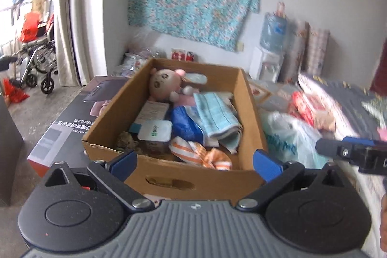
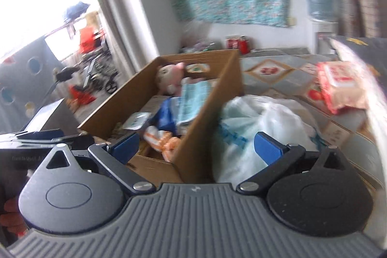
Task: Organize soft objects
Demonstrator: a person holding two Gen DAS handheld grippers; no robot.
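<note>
The left gripper (image 1: 194,162) is spread wide and holds nothing, with the cardboard box (image 1: 169,179) straight ahead of it. Inside the box, from left to right, lie a plush doll (image 1: 164,84), a blue cloth (image 1: 182,123), a teal towel (image 1: 216,116) and an orange striped cloth (image 1: 205,154), so much seems sorted already. The right gripper (image 2: 196,148), also wide and empty, faces the white plastic bag (image 2: 261,117) just right of the box (likely next), with a pink packet (image 2: 341,85) farther right.

Right wrist view motion-blurred throughout. Red packet (image 2: 342,86) print unreadable. Box (image 1: 174,175) near wall hides the striped cloth's (image 1: 200,152) lower end. Right gripper (image 1: 350,152) cut off by the frame edge; jaw state unclear there. White bag (image 2: 261,117) contents hidden.
</note>
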